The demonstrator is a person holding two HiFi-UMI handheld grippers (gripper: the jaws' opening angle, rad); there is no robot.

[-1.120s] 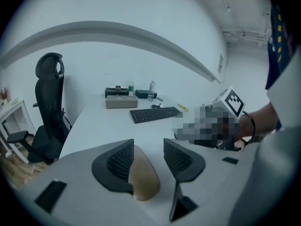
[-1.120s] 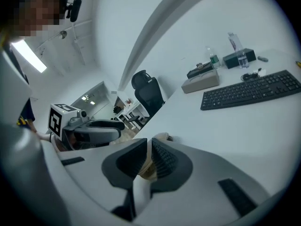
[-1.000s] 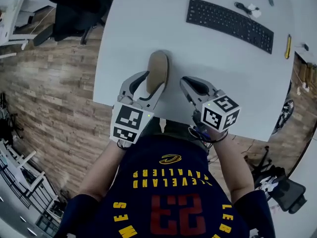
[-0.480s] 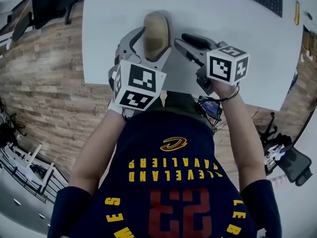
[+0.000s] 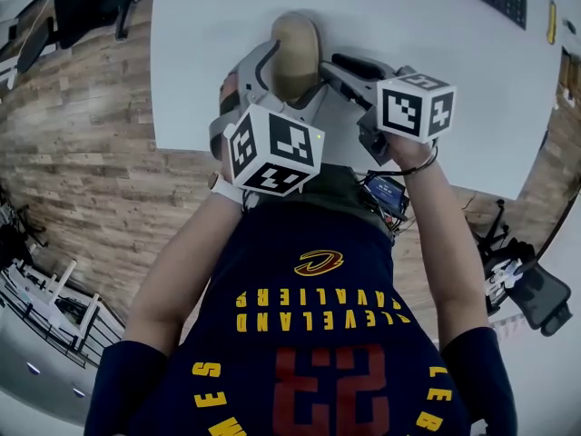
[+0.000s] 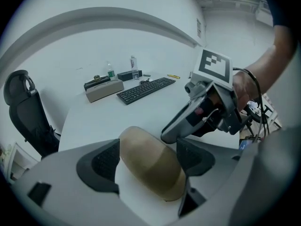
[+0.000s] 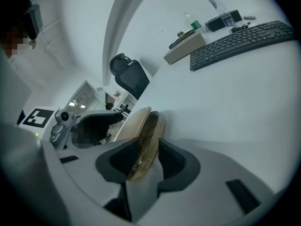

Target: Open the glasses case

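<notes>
While resting on the white table (image 5: 204,71) near its front edge, the tan glasses case (image 5: 296,48) is straddled by both grippers. L gripper (image 6: 148,161): jaws have just been opening and are spread wide, case body set between the pads, no squeeze seen. R gripper (image 7: 148,157): jaws also just opened, kept narrowly apart, case rim caught between them.
</notes>
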